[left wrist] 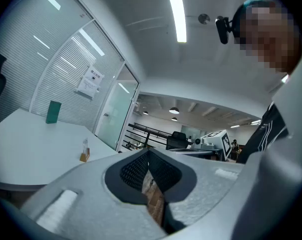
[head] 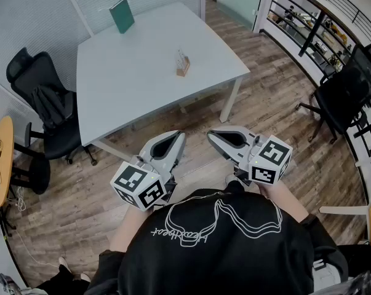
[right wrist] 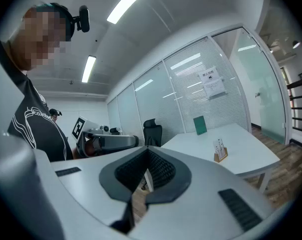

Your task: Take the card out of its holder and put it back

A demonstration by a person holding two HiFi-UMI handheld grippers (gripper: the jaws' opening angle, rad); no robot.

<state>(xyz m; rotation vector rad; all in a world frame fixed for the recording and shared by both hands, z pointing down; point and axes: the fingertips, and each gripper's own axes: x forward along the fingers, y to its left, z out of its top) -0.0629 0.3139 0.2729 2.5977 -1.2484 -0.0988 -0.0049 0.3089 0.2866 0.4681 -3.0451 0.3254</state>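
Observation:
A small wooden card holder (head: 183,67) with a white card (head: 181,56) upright in it stands on the white table (head: 130,85), right of its middle. Both grippers are held close to the person's chest, well short of the table. The left gripper (head: 179,136) is shut with nothing between its jaws, and the right gripper (head: 210,134) beside it is shut and empty too. In the left gripper view the closed jaw tips (left wrist: 148,152) point toward the holder (left wrist: 84,155), far off. The right gripper view shows its closed tips (right wrist: 146,152) and the holder (right wrist: 220,153) on the distant table.
A green book (head: 121,15) stands at the table's far edge by a glass partition. A black office chair (head: 47,106) is left of the table, another (head: 345,97) at the right. A round wooden table (head: 0,158) is at far left, and a railing runs along the right.

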